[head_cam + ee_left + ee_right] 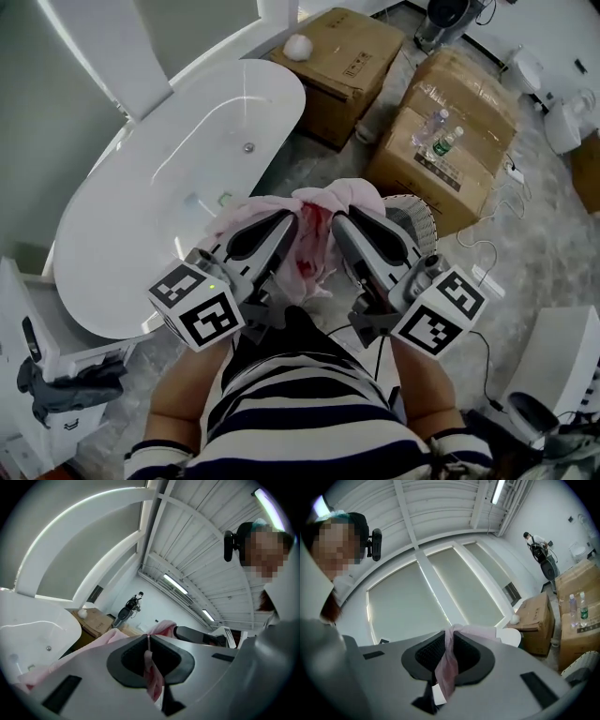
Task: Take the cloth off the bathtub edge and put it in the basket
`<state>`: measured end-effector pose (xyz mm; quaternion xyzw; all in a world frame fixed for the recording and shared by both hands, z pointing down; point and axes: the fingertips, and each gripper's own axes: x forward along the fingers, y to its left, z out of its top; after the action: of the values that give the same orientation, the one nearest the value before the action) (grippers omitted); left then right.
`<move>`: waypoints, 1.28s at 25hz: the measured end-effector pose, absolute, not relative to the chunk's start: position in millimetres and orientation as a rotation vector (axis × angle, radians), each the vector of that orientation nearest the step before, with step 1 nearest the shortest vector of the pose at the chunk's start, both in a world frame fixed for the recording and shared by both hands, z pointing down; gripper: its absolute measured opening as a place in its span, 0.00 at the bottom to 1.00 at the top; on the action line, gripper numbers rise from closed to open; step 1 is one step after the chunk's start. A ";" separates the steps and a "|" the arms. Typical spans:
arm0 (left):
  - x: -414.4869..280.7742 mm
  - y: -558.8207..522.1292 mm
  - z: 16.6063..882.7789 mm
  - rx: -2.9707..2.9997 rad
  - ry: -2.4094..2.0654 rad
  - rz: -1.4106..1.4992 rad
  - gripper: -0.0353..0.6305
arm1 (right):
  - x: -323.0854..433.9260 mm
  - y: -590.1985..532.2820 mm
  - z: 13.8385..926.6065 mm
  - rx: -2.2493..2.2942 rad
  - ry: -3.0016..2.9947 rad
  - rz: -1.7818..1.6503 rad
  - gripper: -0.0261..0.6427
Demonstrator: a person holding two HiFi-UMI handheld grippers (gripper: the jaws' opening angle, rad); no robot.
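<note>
Bright, even indoor light, no hard shadows anywhere. Ceiling strip lights [176, 584] show in my left gripper view, with another at the top of my right gripper view, both a bit blown out. In the head view, glare streaks run across the white bathtub [187, 159]. Both gripper views are heavy fisheye: straight lines bend and the corners go black. Up close, my jaws and the cloth [445, 667] look soft. The head view is sharp.
</note>
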<state>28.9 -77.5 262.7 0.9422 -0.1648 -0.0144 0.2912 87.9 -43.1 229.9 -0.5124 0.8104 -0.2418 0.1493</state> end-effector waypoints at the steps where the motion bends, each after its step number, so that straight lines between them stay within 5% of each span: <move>1: 37.1 -76.4 257.5 2.515 -0.415 -0.048 0.09 | 95.0 -39.8 224.6 -1.484 2.322 -0.671 0.15; 32: 304.0 -38.8 197.1 2.411 0.639 0.013 0.09 | 326.6 25.8 164.4 -2.198 1.606 -0.264 0.15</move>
<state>304.0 -38.8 197.1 0.9165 0.2429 0.0048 0.3179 326.6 25.8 164.4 -0.7871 0.5751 -0.0947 0.2018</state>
